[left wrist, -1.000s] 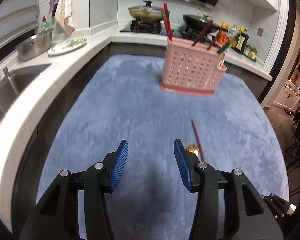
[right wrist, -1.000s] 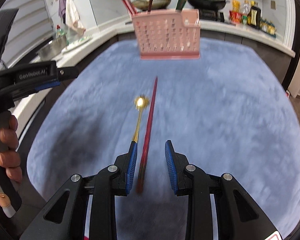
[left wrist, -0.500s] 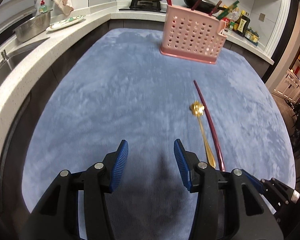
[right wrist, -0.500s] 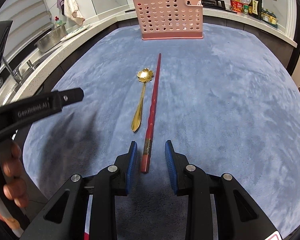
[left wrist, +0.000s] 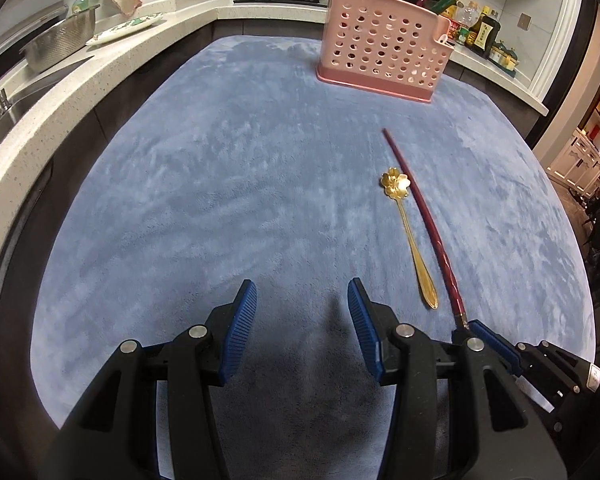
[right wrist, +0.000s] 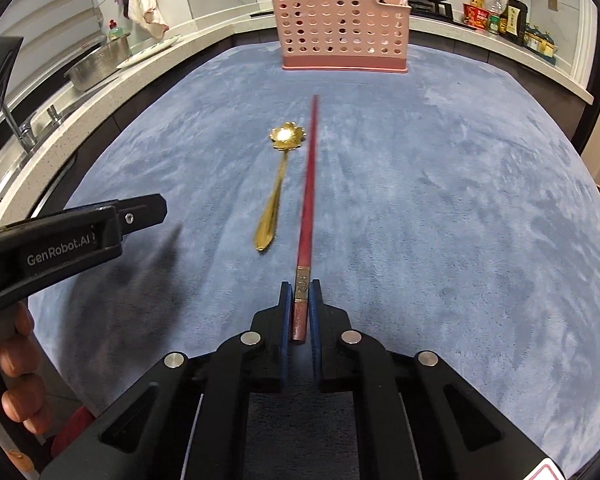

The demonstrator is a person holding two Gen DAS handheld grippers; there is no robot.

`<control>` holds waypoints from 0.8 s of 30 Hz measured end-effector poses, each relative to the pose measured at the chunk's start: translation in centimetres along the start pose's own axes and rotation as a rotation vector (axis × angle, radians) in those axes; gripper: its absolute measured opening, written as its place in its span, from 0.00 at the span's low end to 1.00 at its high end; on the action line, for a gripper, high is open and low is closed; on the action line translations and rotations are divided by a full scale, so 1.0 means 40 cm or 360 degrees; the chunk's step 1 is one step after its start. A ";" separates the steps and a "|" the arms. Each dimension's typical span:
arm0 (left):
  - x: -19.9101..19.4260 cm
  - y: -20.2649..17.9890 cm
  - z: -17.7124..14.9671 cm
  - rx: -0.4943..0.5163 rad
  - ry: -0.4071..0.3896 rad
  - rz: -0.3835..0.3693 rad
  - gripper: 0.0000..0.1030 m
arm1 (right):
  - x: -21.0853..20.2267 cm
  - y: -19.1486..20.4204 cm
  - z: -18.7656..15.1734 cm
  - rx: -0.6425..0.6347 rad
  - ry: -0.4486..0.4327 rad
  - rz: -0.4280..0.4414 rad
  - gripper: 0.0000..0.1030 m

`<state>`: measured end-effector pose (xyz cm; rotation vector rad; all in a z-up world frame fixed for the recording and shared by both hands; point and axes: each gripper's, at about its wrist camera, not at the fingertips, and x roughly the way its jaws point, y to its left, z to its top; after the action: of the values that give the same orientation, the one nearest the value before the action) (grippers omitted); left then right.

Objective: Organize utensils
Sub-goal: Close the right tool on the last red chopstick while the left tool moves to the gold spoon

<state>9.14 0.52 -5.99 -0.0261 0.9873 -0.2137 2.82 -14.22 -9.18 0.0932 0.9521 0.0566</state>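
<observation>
**Kitchen desk, blue fuzzy mat, one chopstick grabbed**

Blue plush mat (left wrist: 220, 200) covers the desk, with the pink utensil holder (right wrist: 342, 24) standing at the far end. The right gripper (right wrist: 300, 300) has just closed its jaws on the near end of the red chopstick (right wrist: 308, 184), which points toward the holder. A gold flower spoon (right wrist: 278, 184) lies just beside it. The left gripper (left wrist: 302, 320) sits half open over bare mat, gripping nothing.

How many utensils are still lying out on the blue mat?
2: the red chopstick, its near end clamped in the right gripper, and the gold spoon beside it. Others already stand in the pink holder.
</observation>
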 end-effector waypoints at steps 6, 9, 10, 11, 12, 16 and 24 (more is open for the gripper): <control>0.003 -0.014 -0.002 0.0002 0.0004 -0.0012 0.58 | -0.016 -0.040 -0.002 0.0076 -0.0029 -0.0045 0.07; 0.006 -0.029 0.000 0.0015 0.0014 -0.0032 0.58 | -0.025 -0.068 0.001 0.0127 -0.0042 -0.0062 0.07; 0.008 -0.035 0.001 0.0020 0.0016 -0.0039 0.58 | -0.029 -0.083 0.002 0.0152 -0.0048 -0.0072 0.07; 0.009 -0.043 0.002 0.0025 0.0019 -0.0051 0.59 | -0.030 -0.093 0.002 0.0170 -0.0051 -0.0077 0.07; 0.011 -0.050 0.003 0.0029 0.0021 -0.0058 0.59 | -0.032 -0.105 0.003 0.0190 -0.0053 -0.0083 0.07; 0.019 -0.087 0.006 0.0056 0.0035 -0.0109 0.60 | -0.035 -0.142 0.003 0.0262 -0.0060 -0.0091 0.07; 0.059 -0.149 0.006 0.0107 0.0086 -0.0169 0.60 | -0.030 -0.181 -0.003 0.0339 -0.0051 -0.0071 0.07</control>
<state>9.62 -5.77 -7.10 -0.0112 1.0328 -0.3466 2.08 -21.53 -9.04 0.2684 0.9255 -0.0875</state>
